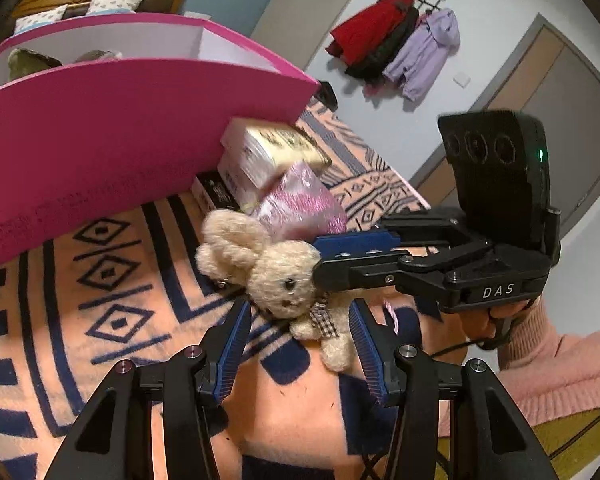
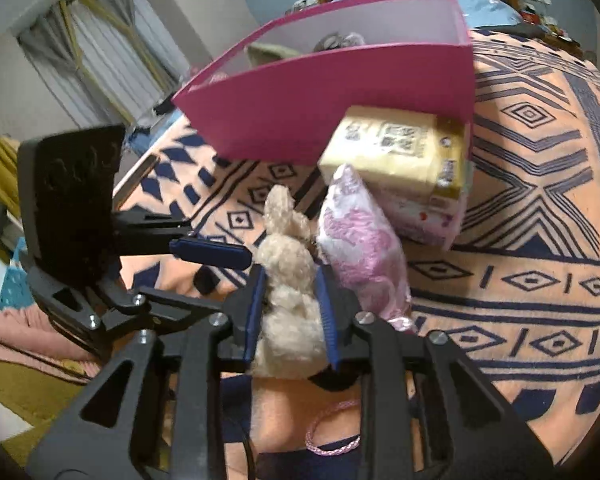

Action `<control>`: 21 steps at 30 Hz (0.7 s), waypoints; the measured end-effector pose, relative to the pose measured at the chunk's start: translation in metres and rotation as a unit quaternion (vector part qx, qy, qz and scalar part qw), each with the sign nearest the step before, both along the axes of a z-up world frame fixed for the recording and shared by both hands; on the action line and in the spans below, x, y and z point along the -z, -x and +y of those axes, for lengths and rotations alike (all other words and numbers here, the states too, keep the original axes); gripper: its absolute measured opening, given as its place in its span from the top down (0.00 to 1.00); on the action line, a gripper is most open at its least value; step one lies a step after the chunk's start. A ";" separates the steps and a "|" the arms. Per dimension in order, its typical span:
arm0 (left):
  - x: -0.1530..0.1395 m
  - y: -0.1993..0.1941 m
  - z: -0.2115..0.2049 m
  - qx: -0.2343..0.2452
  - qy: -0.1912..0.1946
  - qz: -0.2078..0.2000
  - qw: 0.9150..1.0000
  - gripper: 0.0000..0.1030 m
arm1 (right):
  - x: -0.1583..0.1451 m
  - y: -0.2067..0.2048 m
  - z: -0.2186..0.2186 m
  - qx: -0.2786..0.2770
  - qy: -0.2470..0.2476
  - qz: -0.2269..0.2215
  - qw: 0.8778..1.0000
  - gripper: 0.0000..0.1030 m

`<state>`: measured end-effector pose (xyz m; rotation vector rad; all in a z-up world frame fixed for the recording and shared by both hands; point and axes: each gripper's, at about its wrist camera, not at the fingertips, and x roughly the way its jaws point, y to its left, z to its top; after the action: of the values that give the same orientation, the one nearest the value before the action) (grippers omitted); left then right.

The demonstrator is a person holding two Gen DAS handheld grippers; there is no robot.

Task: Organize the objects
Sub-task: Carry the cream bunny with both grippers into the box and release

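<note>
Right wrist view shows the right gripper (image 2: pixel 290 300) with its fingers squeezing a toy bunny (image 2: pixel 288 320) on the blanket (image 2: pixel 520 208), just beside a pink bag (image 2: pixel 360 248). Left gripper (image 1: pixel 300 344) has its fingers spread wide around the bunny's body. A pink box (image 1: pixel 120 128) stands behind.

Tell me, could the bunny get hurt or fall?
Maybe. The right gripper squeezes the plush bunny on its soft body, so it might slip out when lifted. The open left gripper sits right below it and could bump or snag it. The pink patterned packet leans against the bunny, beside the stacked tissue packs, and may topple when the bunny moves. A pink cord dangles and could catch.
</note>
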<state>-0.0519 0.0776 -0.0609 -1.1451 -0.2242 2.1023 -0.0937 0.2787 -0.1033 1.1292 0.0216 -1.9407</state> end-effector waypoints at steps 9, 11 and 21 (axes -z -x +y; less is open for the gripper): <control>0.005 0.003 0.010 0.016 0.024 -0.007 1.000 0.44 | 0.003 0.009 -0.020 -0.045 -0.022 -0.007 0.999 0.58; 0.005 0.006 0.013 0.018 0.025 -0.006 1.000 0.44 | 0.004 0.012 -0.029 -0.056 -0.033 -0.005 0.998 0.58; -0.006 0.017 0.013 0.013 0.012 -0.002 1.000 0.44 | -0.014 0.007 -0.028 -0.064 0.002 0.024 0.998 0.64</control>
<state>-0.0686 0.0909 -0.0548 -1.1606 -0.1854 2.0850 -0.1011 0.2504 -0.0893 1.0520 0.1128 -1.8516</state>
